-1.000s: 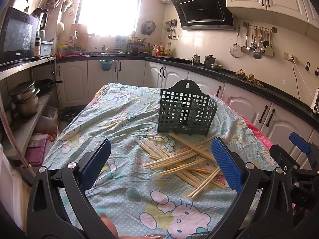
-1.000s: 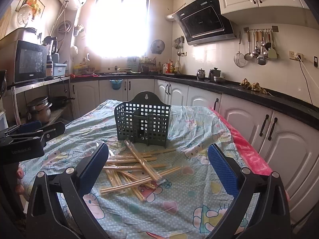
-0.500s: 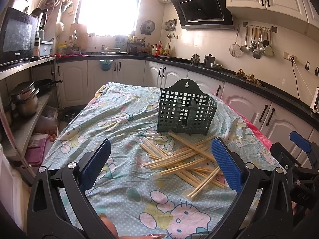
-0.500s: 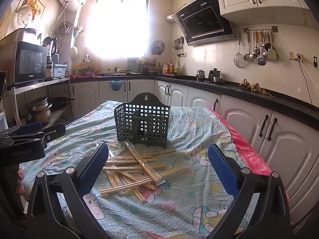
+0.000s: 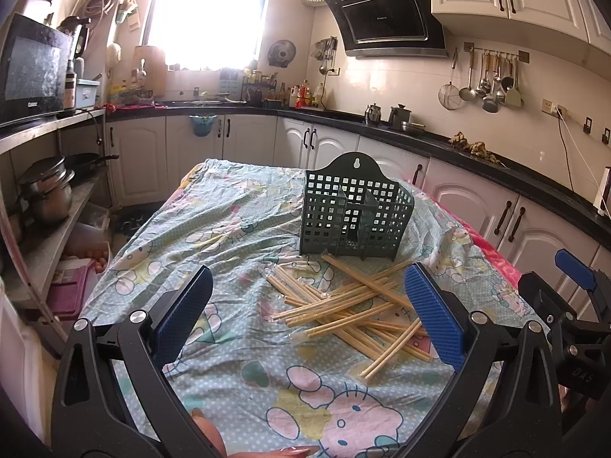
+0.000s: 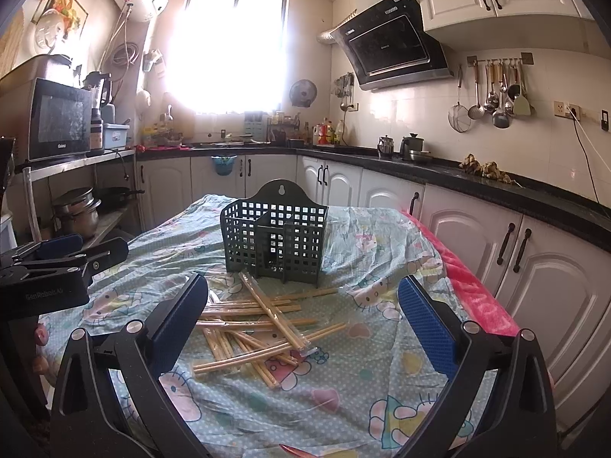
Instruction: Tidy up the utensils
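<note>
a table (image 5: 214, 229) draped in a pale blue cartoon-print cloth (image 6: 366, 236) fills the middle of a kitchen, and on it a dark green slotted utensil basket (image 5: 353, 215) stands upright toward the far end, its inner compartments showing nothing inside. just in front of the basket, touching its base, a loose heap of wooden chopsticks (image 5: 351, 305) in clear wrappers lies criss-crossed on the cloth. the left gripper (image 5: 309, 315) and the right gripper (image 6: 303, 318) both hover above the near side of the heap, jaws spread wide and holding nothing.
</note>
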The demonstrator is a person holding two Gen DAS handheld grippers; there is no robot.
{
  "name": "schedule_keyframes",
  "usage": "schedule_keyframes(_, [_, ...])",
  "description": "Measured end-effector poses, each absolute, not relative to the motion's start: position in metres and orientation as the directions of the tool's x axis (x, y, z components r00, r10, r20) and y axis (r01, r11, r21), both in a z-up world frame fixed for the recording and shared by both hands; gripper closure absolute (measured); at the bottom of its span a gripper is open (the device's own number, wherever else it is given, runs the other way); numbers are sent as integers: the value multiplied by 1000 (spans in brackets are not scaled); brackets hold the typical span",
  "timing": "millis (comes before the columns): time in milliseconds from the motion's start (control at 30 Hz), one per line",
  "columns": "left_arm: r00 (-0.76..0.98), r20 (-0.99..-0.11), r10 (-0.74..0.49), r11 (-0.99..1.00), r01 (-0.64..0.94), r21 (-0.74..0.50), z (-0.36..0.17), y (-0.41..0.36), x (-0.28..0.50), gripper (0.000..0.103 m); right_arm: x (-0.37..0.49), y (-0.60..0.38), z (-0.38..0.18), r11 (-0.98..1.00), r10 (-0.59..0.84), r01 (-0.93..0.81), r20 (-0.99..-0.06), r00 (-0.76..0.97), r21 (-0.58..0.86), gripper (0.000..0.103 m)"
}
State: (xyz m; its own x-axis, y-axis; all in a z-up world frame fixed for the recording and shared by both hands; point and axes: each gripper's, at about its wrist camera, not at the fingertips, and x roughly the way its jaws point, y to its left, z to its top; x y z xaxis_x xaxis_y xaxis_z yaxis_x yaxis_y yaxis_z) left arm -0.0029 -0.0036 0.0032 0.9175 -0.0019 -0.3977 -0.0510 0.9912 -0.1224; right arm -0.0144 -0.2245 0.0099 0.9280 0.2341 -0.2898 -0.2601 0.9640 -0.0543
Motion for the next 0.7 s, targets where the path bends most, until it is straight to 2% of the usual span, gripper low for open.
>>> schedule_keyframes(700, [873,-486,32,964,-156,-216,0,59,20,10,18,-197,12,903,381,-428,-381,842,-43,6])
